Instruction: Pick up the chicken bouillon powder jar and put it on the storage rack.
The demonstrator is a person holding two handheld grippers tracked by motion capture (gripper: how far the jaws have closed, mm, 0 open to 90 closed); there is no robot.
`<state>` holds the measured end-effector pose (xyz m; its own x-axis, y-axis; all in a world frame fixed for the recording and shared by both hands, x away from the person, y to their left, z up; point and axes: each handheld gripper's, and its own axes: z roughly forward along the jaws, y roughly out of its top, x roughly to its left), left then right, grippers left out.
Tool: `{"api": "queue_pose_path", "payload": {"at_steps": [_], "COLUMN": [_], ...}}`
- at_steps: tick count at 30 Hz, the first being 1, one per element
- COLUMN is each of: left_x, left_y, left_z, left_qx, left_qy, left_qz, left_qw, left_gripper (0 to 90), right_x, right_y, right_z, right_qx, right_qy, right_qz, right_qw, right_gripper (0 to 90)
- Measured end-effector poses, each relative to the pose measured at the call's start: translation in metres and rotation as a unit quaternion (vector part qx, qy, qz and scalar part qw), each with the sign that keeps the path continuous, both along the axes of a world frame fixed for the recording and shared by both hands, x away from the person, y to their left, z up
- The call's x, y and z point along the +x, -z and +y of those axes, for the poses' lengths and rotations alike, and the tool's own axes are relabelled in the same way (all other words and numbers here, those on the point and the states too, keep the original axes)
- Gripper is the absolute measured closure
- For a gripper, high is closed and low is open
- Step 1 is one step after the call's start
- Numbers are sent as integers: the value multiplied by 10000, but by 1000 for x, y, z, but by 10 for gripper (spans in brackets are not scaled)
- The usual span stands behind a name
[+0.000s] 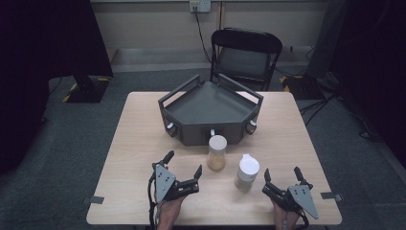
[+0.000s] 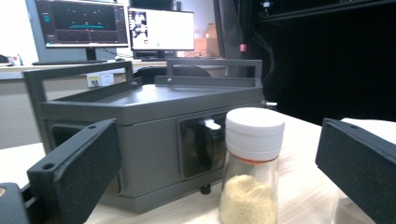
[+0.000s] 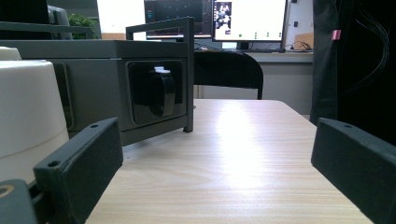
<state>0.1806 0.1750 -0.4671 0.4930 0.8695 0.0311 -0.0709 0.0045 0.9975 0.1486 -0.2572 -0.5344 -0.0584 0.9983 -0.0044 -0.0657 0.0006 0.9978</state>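
Both grippers, left gripper (image 1: 183,169) and right gripper (image 1: 283,175), rest low with fingers spread, flanking two spice jars (image 1: 216,152) (image 1: 247,173) on the worktop (image 1: 139,143), apparently ready to grasp.

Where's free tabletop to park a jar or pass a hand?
Free: the wide strips of table left and right of the grey tray box, plus the near edge between the left gripper and right gripper. Crowded: the centre, where the flat-lid jar and spout-lid jar stand just before the box.
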Motion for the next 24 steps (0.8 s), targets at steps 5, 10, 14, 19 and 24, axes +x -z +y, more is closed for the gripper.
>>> {"api": "queue_pose_path", "payload": {"at_steps": [5, 10, 14, 19, 24], "left_x": [8, 14, 20, 26, 31], "left_y": [-1, -2, -5, -5, -5], "left_z": [-5, -11, -15, -20, -24], "left_qx": [-28, -28, -32, -69, -63], "left_qy": [172, 289, 384, 446, 481], "left_qz": [-1, -36, -6, -9, 44], "left_qw": [9998, 9996, 9993, 9990, 9988], "left_gripper": [0, 0, 0, 0, 0], "right_x": [0, 0, 0, 0, 0], "right_y": [0, 0, 0, 0, 0], "right_z": [0, 0, 0, 0, 0], "right_qx": [-1, 0, -2, -3, -3], "right_qy": [1, 1, 0, -1, -2], "right_qz": [-1, 1, 0, -3, -4], "right_qw": [10000, 10000, 10000, 10000, 10000], "right_gripper": [10, 10, 10, 10, 10]}}
